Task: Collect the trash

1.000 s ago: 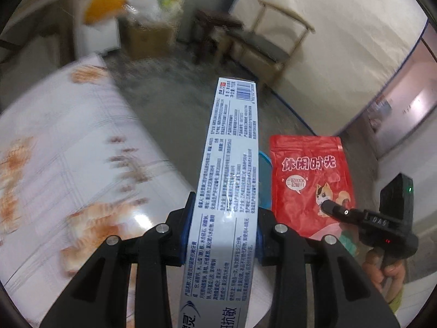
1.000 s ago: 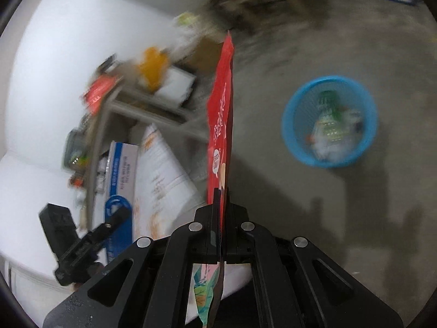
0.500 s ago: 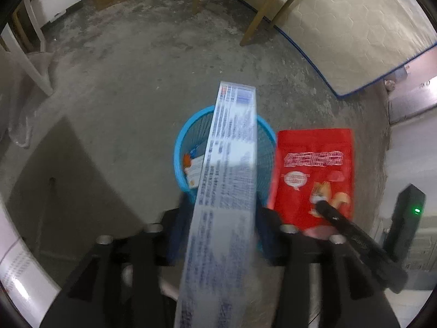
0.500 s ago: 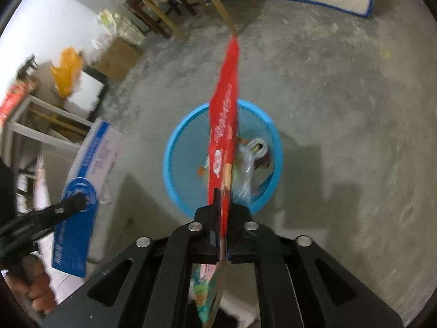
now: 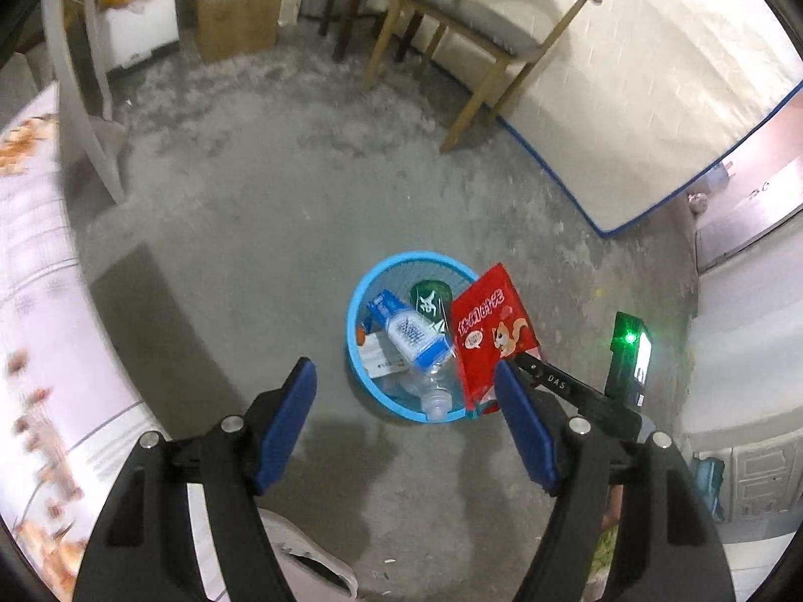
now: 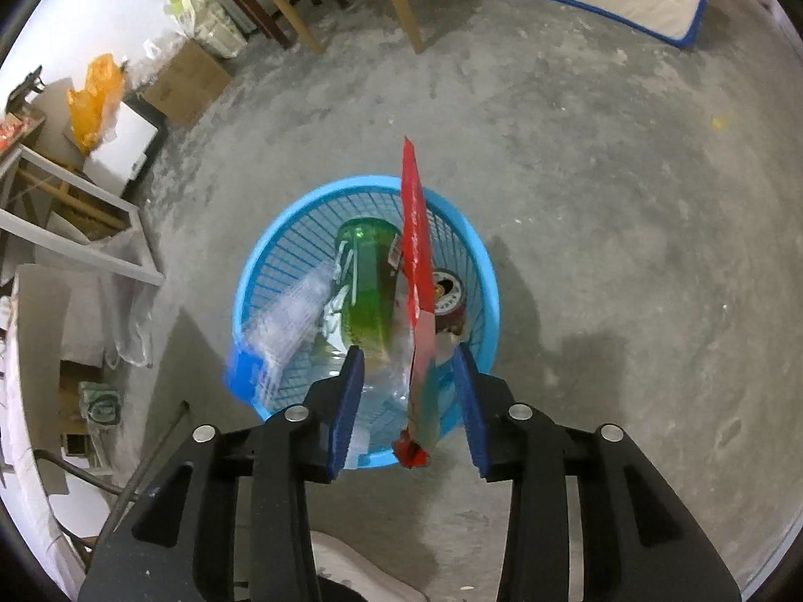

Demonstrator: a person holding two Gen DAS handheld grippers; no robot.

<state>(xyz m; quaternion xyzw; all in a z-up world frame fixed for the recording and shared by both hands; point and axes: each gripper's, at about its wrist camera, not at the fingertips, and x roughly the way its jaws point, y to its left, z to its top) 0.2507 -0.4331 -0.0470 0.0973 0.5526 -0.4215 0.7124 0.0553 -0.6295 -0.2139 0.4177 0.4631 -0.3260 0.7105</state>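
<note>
Left gripper (image 5: 406,426): jaws opening, empty.
Right gripper (image 6: 409,396): jaws opening; pouch (image 6: 419,291) between, untouched.
Box (image 6: 273,346): blurred, over bin (image 6: 482,256).

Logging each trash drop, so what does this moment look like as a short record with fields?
bin: blue mesh basket on the concrete floor
in bin: green bottle, clear bottle, can
left tool: jaws opening, nothing between them
right tool: jaws opening, red snack pouch between them, pads off it
toothpaste box: blurred, over the bin
</note>
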